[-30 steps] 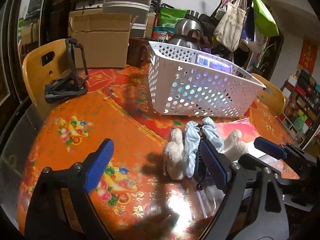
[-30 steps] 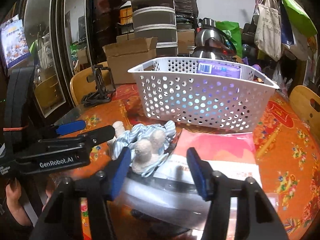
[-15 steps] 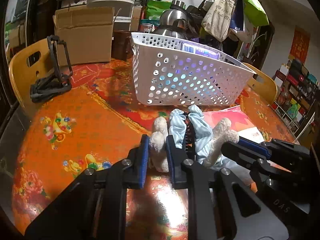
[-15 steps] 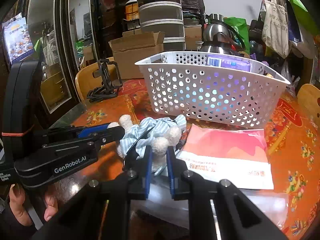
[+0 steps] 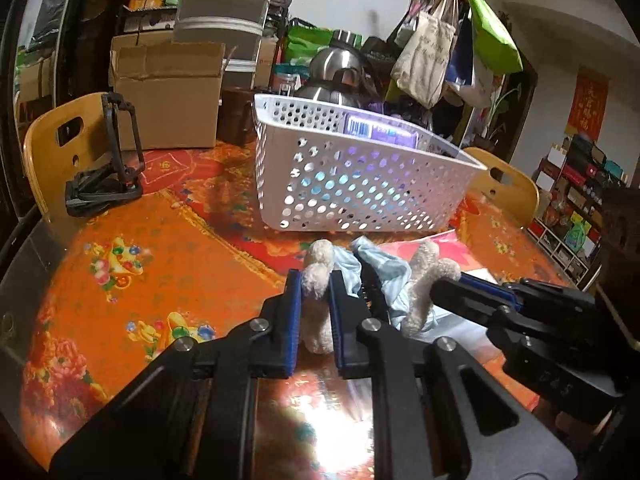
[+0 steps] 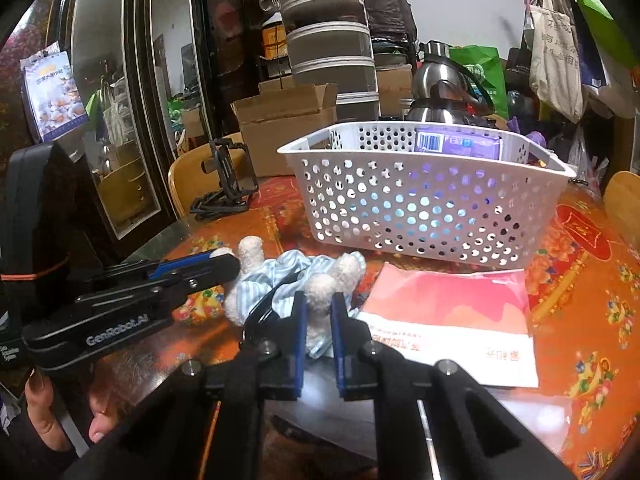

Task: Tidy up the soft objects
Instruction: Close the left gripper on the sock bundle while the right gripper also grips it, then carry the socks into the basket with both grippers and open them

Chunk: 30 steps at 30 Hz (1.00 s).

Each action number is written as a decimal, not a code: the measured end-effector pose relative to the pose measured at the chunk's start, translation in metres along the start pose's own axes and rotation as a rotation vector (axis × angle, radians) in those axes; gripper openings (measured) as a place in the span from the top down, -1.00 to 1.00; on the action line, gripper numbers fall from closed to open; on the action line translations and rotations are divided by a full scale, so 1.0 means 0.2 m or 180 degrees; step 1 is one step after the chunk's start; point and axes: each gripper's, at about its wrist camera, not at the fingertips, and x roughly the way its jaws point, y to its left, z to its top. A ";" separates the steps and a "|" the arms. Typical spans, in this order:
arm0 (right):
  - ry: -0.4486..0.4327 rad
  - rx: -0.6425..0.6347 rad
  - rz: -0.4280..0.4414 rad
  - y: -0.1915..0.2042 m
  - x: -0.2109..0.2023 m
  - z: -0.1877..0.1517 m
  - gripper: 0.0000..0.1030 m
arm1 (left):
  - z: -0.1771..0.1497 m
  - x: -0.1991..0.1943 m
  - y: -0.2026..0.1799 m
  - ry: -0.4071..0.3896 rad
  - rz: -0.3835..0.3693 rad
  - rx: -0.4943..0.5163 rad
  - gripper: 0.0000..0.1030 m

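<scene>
Left gripper clamps one cream fuzzy limb of the blue-striped plush toy. Right gripper is closing, pads pinching another limb, just before the white perforated plastic basket

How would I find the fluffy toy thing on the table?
Look at the big white basket on the orange table. Just before it lies a small plush toy, beside a pink packet. It alone has cream fuzzy limbs and blue striped cloth.
</scene>
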 end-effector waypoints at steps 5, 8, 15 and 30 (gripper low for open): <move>-0.0098 0.0009 0.0049 -0.02 -0.07 0.01 0.83 | -0.02 -0.06 -0.07 -0.0089 0.0014 0.0021 0.77; -0.0156 0.0003 0.0081 -0.02 -0.11 0.03 0.83 | -0.02 -0.11 -0.11 -0.0148 0.0011 0.0033 0.77; -0.0317 -0.0091 0.0129 0.00 -0.24 0.06 0.83 | 0.02 -0.28 -0.18 -0.0348 0.0028 0.0075 0.77; -0.0565 -0.0138 0.0342 -0.10 -0.47 0.38 0.83 | 0.28 -0.56 -0.40 -0.0634 0.0017 0.0194 0.77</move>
